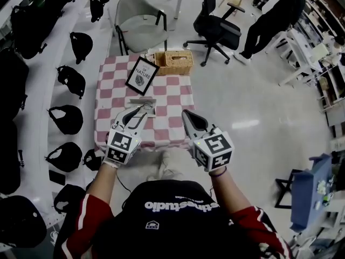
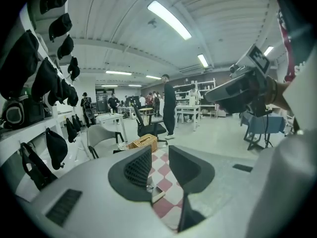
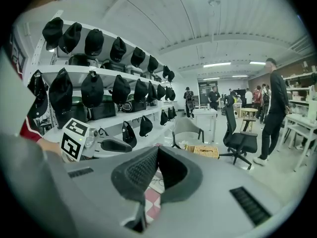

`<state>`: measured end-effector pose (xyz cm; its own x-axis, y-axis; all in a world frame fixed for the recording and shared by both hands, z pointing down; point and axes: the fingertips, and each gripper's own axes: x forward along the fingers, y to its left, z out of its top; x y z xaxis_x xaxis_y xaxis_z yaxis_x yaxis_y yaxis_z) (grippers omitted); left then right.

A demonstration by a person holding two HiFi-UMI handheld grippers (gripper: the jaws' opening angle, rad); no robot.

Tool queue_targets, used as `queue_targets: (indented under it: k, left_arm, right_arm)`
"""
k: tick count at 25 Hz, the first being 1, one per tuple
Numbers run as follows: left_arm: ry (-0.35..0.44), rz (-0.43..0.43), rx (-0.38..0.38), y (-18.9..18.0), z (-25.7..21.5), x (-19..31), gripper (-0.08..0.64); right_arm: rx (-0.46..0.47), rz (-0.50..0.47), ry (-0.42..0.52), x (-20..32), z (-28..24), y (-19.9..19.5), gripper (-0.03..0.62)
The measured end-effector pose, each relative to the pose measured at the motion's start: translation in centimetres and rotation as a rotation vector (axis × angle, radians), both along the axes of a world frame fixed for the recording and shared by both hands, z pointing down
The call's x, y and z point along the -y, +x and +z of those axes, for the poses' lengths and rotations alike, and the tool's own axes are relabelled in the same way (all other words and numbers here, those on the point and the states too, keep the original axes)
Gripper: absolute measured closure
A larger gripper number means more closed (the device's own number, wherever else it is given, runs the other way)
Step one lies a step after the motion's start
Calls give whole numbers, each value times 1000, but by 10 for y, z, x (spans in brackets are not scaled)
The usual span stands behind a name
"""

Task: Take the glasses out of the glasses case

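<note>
The glasses case (image 1: 145, 107) lies open at the middle of the checked tablecloth (image 1: 178, 99), just above centre in the head view. In the right gripper view thin wire glasses (image 3: 157, 181) appear to rest in it, though they are too small to make out well.

The left gripper (image 1: 138, 114) hangs right at the case with its jaws apart and nothing between them. The right gripper (image 1: 186, 114) hangs right of centre over the table's near edge, clear of the case, with its jaws together on nothing. A framed sign (image 1: 142, 75) and a wicker basket (image 1: 173, 61) stand farther up the table.

The main risk is probably the unsteadied case. With nothing pinning it, a pull on the glasses could drag or tip it. The left jaws could also close on the lid instead of the frame, or bend the thin wire.
</note>
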<state>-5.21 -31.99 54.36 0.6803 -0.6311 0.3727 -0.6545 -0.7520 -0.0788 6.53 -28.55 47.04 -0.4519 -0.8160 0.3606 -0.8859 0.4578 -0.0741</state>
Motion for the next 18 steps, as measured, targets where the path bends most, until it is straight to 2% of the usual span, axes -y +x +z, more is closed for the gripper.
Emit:
queue_targets:
  k: [5, 18]
  left_arm:
    - [-5, 29, 94, 3, 28, 16, 463]
    - [-55, 62, 259, 3, 113, 59, 463]
  right_arm:
    - [6, -9, -33, 11, 15, 2, 597]
    - [-2, -31, -91, 47, 47, 9, 597]
